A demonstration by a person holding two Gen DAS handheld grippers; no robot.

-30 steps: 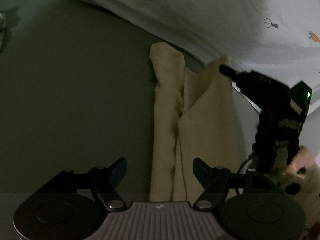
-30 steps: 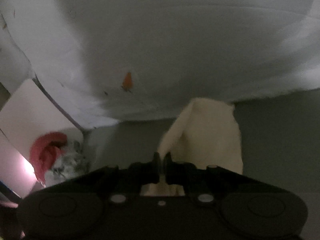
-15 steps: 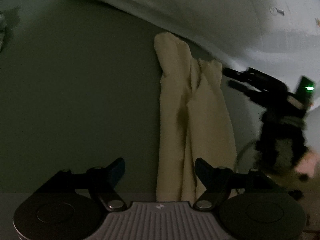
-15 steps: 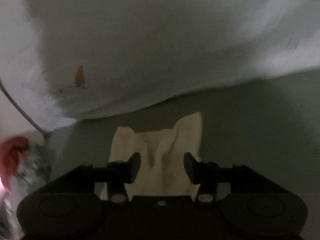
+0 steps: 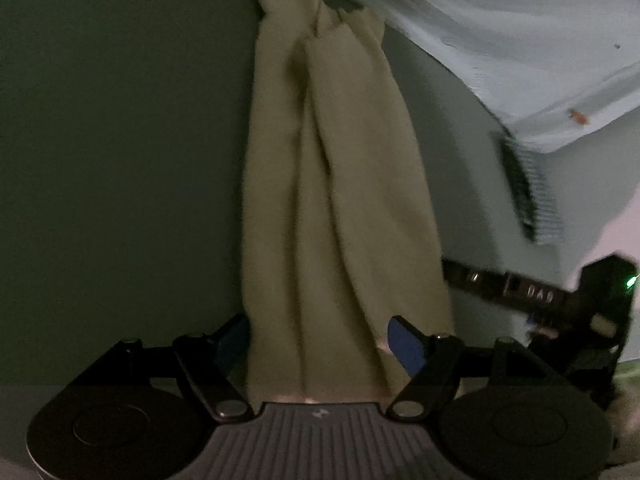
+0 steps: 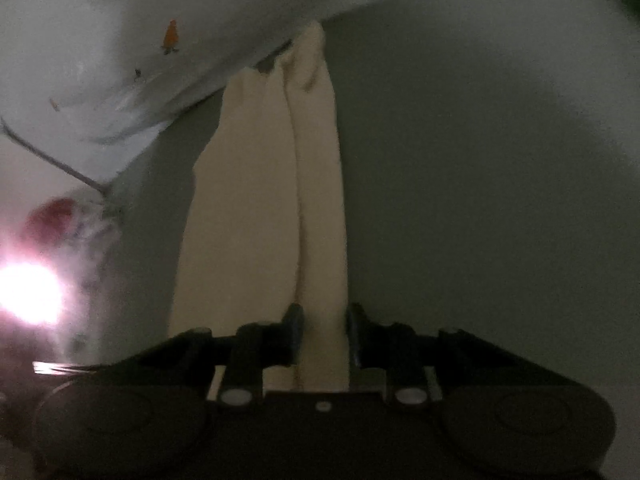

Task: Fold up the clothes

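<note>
A cream cloth (image 5: 340,200) lies in a long, loosely gathered strip on the dark green surface (image 5: 120,160). Its near end runs between the blue-padded fingers of my left gripper (image 5: 318,340), which stands wide open and does not pinch it. At the strip's right edge my right gripper (image 5: 460,276) comes in from the side. Seen from the right wrist, the cloth (image 6: 260,200) stretches away ahead. One lengthwise fold of it sits between the fingers of the right gripper (image 6: 324,320). Those jaws are partly closed, with a gap still showing.
A white sheet with small carrot prints (image 5: 520,40) hangs over the far end of the cloth and shows again as the sheet (image 6: 120,40) in the right wrist view. A blurred striped edge (image 5: 528,192) lies at right. A red object (image 6: 52,216) and a bright glare (image 6: 28,292) sit at left.
The right gripper let go of the cloth's far corner, opened, drew back to the near end and narrowed around a fold. The cloth now lies stretched out longer.
</note>
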